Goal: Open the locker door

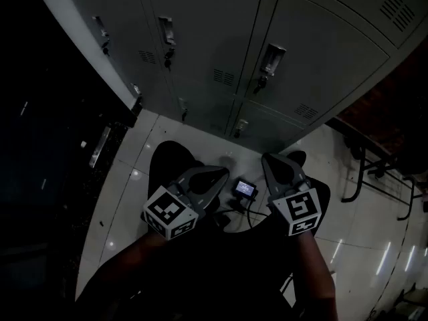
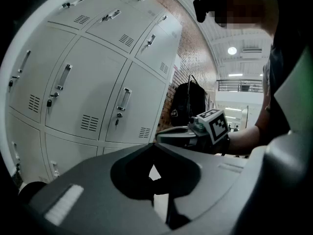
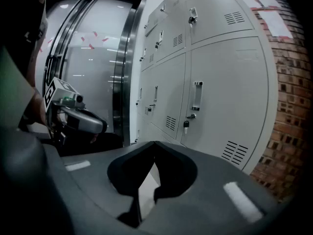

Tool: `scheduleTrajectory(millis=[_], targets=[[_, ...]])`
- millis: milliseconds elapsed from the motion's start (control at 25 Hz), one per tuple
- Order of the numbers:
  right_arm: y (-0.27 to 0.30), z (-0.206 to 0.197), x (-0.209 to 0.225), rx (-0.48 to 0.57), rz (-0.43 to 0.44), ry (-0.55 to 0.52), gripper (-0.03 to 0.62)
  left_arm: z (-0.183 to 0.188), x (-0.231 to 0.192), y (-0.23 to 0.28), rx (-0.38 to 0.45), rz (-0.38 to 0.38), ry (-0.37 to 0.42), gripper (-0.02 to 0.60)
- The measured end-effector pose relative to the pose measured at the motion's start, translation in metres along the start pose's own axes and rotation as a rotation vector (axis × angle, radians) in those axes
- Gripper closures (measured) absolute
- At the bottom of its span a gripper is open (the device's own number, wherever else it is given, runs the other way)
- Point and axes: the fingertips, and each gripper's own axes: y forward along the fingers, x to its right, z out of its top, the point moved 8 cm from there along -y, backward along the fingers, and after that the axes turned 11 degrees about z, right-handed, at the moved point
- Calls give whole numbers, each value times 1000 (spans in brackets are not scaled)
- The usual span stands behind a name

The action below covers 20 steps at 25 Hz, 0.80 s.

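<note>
The locker door point(image 1: 321, 65) nearest the person sits in the end column of the bank of lockers point(image 1: 200, 39), against the bank's right edge where the brick wall point(image 3: 288, 111) begins, with one door above it and one below. It is shut flush with its frame. It is a pale grey metal panel with an upright chrome handle point(image 3: 197, 96) near its left edge, a small lock with a key hanging just under that, and a patch of louvre slots point(image 3: 236, 152) at its lower right corner. The neighbouring doors look the same, and all of them are closed too. Both grippers hover low in front of the person's body, well apart from the lockers and touching nothing. The left gripper point(image 1: 224, 172) has its fingers drawn together at the tips with nothing between them, and the right gripper point(image 1: 269, 159) is likewise pinched closed and empty. Between the two, down by the glossy white floor point(image 1: 134, 172), hangs a small device with a lit screen point(image 1: 245, 189) on a cable. A black bag point(image 2: 188, 102) rests against the brick.
</note>
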Motion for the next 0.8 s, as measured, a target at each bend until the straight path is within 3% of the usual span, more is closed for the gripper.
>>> scheduleTrajectory(millis=[240, 480, 800], targets=[[31, 9, 17, -62, -36, -88, 591, 3, -9, 3, 0, -13, 5, 569], [67, 18, 45, -193, -127, -278, 554, 1, -7, 6, -9, -26, -5, 569], [101, 28, 89, -421, -314, -500, 550, -2, -9, 5, -22, -27, -23, 569]])
